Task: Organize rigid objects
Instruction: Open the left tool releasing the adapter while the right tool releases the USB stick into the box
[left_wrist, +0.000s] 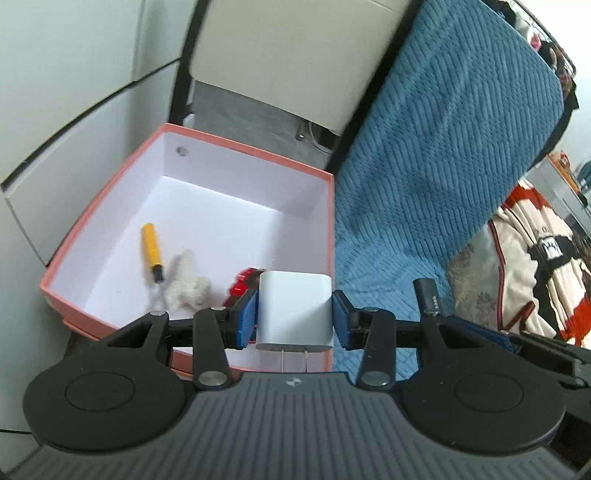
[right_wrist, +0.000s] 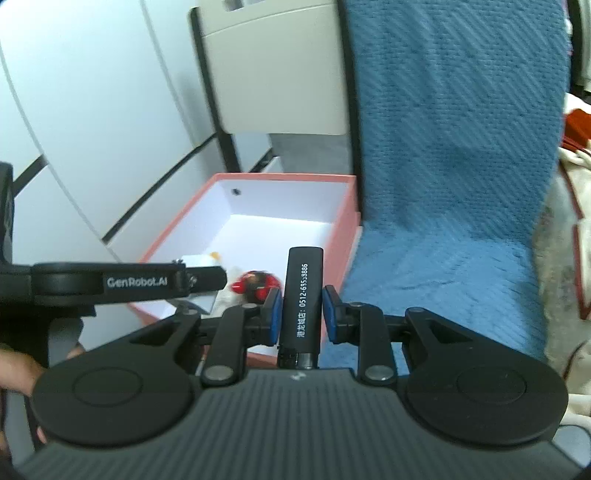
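Blue ribbed blanket (left_wrist: 443, 177) draped beside a pink-walled box (left_wrist: 110, 236) with white lining, white cabinet fronts behind. Left wrist view: white plug-in charger (left_wrist: 293, 310) pinched by left gripper (left_wrist: 294, 314), blue pads flat on its smooth sides, prongs toward camera, poised above box's near corner. Probably light, stiff, slick; broad faces best. Inside: yellow-handled screwdriver (left_wrist: 152, 251).

Right wrist view: right gripper (right_wrist: 301, 314) clamped on black lighter (right_wrist: 302, 295), upright, mid-body, just short of box (right_wrist: 347, 221). Likely light, rigid, slippery.
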